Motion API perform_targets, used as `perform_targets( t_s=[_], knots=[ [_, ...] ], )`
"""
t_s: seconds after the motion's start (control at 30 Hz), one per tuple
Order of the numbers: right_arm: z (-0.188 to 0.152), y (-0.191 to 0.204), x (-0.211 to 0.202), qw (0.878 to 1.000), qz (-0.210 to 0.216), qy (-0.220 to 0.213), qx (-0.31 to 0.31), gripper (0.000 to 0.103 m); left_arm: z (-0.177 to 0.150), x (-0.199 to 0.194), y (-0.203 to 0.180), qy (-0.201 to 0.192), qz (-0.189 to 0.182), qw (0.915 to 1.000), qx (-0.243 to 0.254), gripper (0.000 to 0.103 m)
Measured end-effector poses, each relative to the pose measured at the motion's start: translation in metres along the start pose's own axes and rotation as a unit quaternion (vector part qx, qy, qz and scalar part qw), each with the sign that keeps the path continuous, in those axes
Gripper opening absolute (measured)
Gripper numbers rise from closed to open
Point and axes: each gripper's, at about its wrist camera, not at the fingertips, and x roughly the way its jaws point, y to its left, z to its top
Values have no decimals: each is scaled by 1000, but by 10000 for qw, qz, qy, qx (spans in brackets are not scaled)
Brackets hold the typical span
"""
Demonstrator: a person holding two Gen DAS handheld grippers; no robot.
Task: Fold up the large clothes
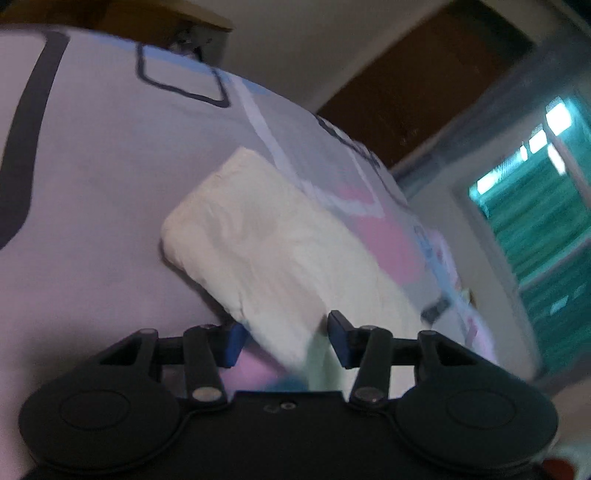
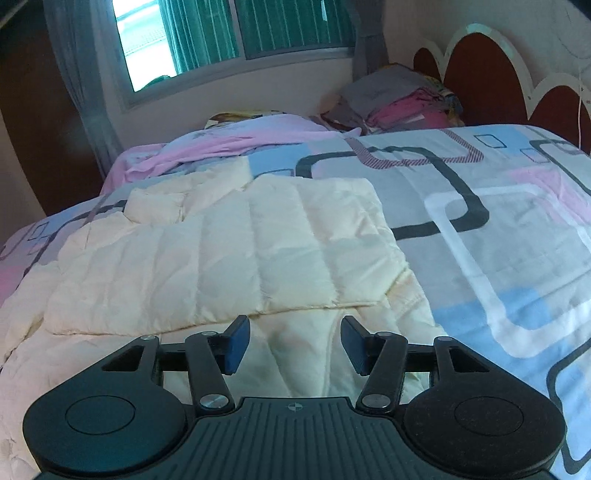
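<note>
A cream quilted puffer jacket (image 2: 221,251) lies partly folded on the patterned bedspread (image 2: 498,229), one panel laid over the rest. My right gripper (image 2: 293,343) is open and empty, just above the jacket's near part. In the blurred, tilted left wrist view, the jacket (image 1: 266,251) shows as a cream folded slab on the bedspread (image 1: 92,166). My left gripper (image 1: 286,341) has its jaws apart, with the jacket's near corner lying between the blue pads; I cannot tell whether they touch it.
A stack of folded clothes (image 2: 399,99) sits at the bed's far right by the red scalloped headboard (image 2: 480,66). A pink sheet (image 2: 229,144) is bunched at the far side. A window with green curtains (image 2: 236,29) is behind the bed. A brown wardrobe (image 1: 424,81) stands beyond.
</note>
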Motion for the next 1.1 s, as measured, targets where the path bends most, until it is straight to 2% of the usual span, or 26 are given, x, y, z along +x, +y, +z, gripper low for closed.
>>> perform_targets(
  t_s=[0.07,0.1,0.13,0.23,0.33,0.43,0.5,0.63,0.7,0.83,1.1],
  knots=[
    [1,-3,5,9999,-89,75,118,55,5,3,5,-68,-19,9998,-187,41],
    [2,-4,6,9998,-114,80,131,55,8,6,2,-97,59,9999,-110,21],
    [2,-5,7,9998,-131,80,113,55,10,5,-2,-170,20,9999,9,8],
    [5,-7,7,9999,-152,33,70,55,7,-10,-44,-606,-308,9931,959,7],
    [8,-12,8,9998,-151,-11,146,55,-13,-19,-97,-584,-788,9784,1819,7],
    [11,-18,8,9996,-115,-60,239,55,-47,-17,-151,-322,-1289,9594,2487,7],
    [12,-22,7,9994,-87,-93,312,55,-78,-14,-188,-136,-1612,9433,2897,7],
    [15,-33,2,9983,-5,-181,548,55,-138,1,-245,443,-2123,9150,3403,7],
    [17,-40,-2,9978,25,-230,629,55,-172,4,-273,718,-2339,8976,3666,7],
    [21,-60,-10,9964,51,-293,789,55,-235,16,-314,1210,-2585,8654,4118,7],
    [25,-111,-18,9928,-92,-336,1146,55,-339,14,-349,1744,-2852,8076,4857,7]
  ],
)
